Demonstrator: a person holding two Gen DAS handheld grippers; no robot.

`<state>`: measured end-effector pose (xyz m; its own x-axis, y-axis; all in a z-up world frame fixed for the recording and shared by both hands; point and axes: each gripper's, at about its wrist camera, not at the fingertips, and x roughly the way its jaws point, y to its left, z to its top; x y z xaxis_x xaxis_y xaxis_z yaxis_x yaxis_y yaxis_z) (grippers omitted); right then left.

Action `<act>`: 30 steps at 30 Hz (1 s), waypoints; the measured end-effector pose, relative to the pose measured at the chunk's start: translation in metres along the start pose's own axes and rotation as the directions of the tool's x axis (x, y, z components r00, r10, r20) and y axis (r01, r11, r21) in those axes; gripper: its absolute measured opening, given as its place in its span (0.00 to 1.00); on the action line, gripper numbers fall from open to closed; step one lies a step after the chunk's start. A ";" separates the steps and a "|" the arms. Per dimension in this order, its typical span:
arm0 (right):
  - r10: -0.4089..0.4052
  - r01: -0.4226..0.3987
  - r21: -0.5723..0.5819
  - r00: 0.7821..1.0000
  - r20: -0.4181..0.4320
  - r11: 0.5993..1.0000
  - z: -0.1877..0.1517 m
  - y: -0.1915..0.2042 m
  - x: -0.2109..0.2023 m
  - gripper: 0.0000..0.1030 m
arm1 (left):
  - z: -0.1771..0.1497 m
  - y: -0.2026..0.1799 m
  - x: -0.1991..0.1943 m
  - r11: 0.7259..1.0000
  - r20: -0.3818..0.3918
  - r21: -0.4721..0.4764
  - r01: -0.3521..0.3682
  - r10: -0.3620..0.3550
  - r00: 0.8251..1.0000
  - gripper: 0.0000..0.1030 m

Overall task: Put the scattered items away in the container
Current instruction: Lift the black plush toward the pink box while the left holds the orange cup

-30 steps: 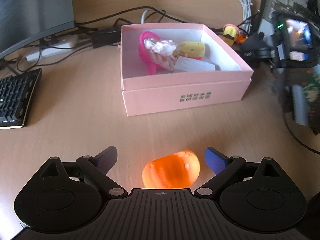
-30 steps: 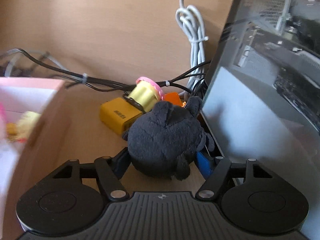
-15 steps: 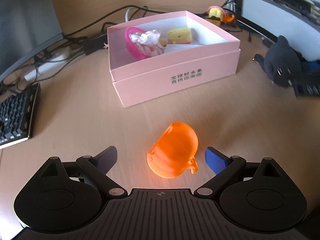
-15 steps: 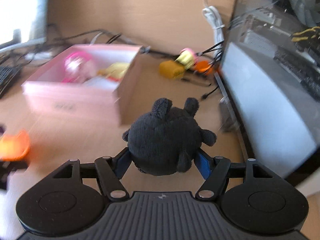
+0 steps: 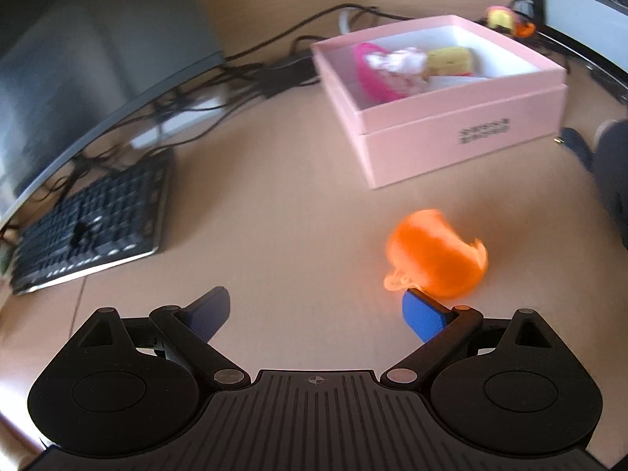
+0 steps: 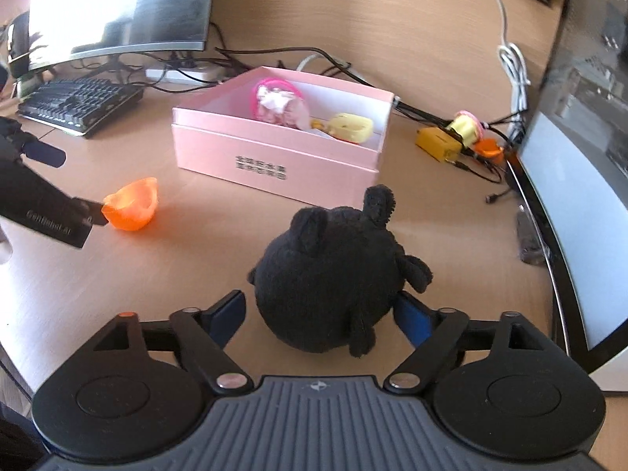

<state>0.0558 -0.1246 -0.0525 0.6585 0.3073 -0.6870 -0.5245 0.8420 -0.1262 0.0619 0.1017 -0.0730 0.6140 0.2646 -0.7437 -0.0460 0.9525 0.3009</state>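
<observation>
The right gripper (image 6: pixel 318 314) is clamped on a black plush toy (image 6: pixel 329 274), its blue pads pressing the toy's sides, and it is held above the wooden desk (image 6: pixel 219 259) in front of the pink box (image 6: pixel 274 157). The toy's ears point toward the box's near right corner. Between the toy and the box front there is a strip of bare desk. To the right, a monitor's edge (image 6: pixel 549 235) runs close by, leaving a narrow lane on that side.

The left gripper (image 5: pixel 316 314) has its jaws spread wide with nothing between them. An orange cup (image 5: pixel 435 253) lies on its side just past the right pad (image 5: pixel 424 316), seemingly touching its tip; the cup is blurred. In the right wrist view the cup (image 6: pixel 131 204) sits at the tip of the left gripper's finger, open end up, well apart from the box.

The box stands open, holding a pink and white toy (image 6: pixel 274 102) and a yellow toy (image 6: pixel 351 127). Left of the box the desk is open up to a black keyboard (image 5: pixel 94 227) and a curved monitor (image 5: pixel 90 62). Cables (image 5: pixel 243 74) run behind the box's far edge. Beyond its right side lie a yellow block (image 6: pixel 437 143) and small toys among the wires.
</observation>
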 end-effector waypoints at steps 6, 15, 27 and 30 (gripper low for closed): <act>-0.020 0.020 0.000 1.000 0.008 1.000 0.002 0.002 -0.003 0.82 | -0.010 0.016 -0.014 0.989 0.047 -0.097 0.116 -0.111 0.993 0.95; -0.058 0.058 -0.003 0.998 -0.005 0.998 -0.004 0.000 -0.004 0.83 | -0.004 -0.019 -0.010 0.961 0.073 0.013 0.276 -0.276 0.958 0.95; -0.093 0.094 0.022 0.995 -0.024 0.995 -0.010 -0.014 -0.001 0.83 | 0.017 -0.034 0.009 0.954 0.061 -0.001 0.301 -0.300 0.952 0.57; -0.084 0.084 0.024 0.996 -0.025 0.996 -0.008 -0.014 0.004 0.83 | 0.018 -0.031 0.003 0.951 0.057 -0.029 0.307 -0.306 0.950 0.57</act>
<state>0.0615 -0.1390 -0.0588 0.6862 0.2242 -0.6920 -0.4541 0.8752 -0.1667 0.0789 0.0699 -0.0742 0.6426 -0.0481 -0.7647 0.1219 0.9917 0.0400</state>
